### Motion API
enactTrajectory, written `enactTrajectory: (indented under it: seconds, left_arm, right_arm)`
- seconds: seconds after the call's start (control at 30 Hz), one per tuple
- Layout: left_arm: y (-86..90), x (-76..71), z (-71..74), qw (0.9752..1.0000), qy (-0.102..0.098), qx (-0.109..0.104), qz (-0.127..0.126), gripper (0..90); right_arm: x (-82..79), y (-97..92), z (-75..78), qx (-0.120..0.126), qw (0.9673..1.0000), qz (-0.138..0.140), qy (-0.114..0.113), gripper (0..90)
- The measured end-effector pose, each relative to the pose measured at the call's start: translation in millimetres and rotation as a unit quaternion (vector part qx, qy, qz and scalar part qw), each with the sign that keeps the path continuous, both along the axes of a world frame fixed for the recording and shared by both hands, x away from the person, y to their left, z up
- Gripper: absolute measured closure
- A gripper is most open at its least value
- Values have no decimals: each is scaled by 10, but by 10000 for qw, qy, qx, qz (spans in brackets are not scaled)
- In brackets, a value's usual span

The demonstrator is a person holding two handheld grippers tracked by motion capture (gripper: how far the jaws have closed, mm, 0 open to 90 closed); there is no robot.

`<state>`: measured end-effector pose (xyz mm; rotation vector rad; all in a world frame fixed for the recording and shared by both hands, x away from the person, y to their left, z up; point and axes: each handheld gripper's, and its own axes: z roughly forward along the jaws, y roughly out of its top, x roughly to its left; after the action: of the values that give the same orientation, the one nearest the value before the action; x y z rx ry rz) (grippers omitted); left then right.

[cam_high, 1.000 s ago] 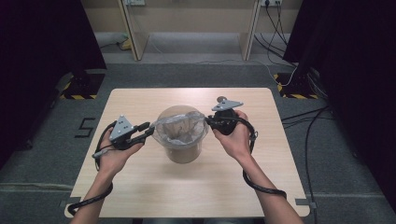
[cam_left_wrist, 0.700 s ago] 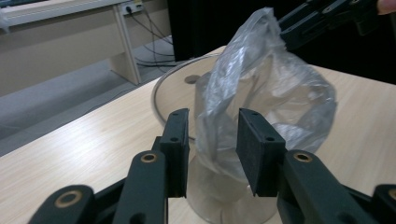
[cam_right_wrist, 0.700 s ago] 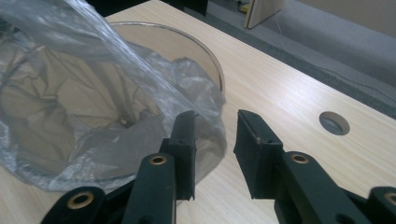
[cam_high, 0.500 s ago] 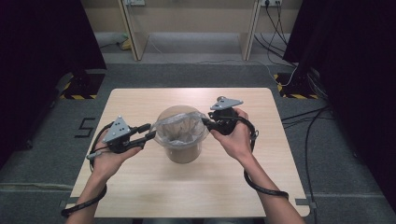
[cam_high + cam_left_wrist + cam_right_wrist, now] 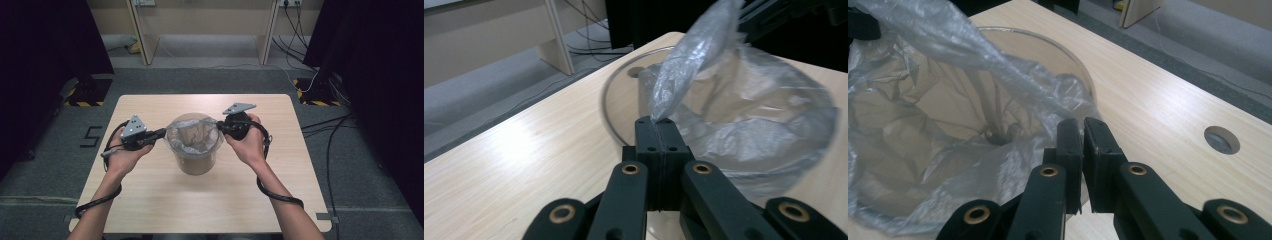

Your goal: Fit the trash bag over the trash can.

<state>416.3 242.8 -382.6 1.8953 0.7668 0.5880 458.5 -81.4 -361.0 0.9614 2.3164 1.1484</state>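
Observation:
A clear round bin [image 5: 196,161] stands mid-table, lined with a thin crinkled plastic bag [image 5: 193,138]. My left gripper [image 5: 163,133] is at the bin's left rim. In the left gripper view its jaws [image 5: 656,122] have just closed, and a twisted strip of the bag [image 5: 694,60] rises from between the tips. My right gripper [image 5: 220,126] is at the right rim. Its jaws [image 5: 1083,129] have just closed too, with a thin slit left between them, and the bag's edge [image 5: 1013,75] runs into their tips. The bin's rim [image 5: 1048,42] curves behind them.
The light wooden table [image 5: 150,200] has a round hole [image 5: 1221,140] near the right gripper. Grey floor lies around it, with desk legs at the back, cables [image 5: 330,130] on the right and dark curtains on both sides.
The left gripper has shifted back in towards the bin's left rim and a little farther up the table. The right hand has stayed at the right rim.

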Motion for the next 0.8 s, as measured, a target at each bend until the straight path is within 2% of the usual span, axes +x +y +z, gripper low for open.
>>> enactTrajectory:
  seconds: [0.3,0.53,0.63,0.8]
  left_arm:
    - [-11,175,-56,9998,26,75,180,898]
    - [11,222,-72,9996,31,84,283,897]
    - [1,223,-64,9995,6,137,288,897]
    - [-25,229,-46,9994,-45,200,280,897]
  right_arm:
    - [84,-28,-86,68,9998,-169,-62,881]
    - [115,-46,-167,-18,9998,-212,32,863]
    - [97,-52,-127,-2,9998,-196,-16,827]
    - [19,-41,38,90,9997,-96,-222,691]
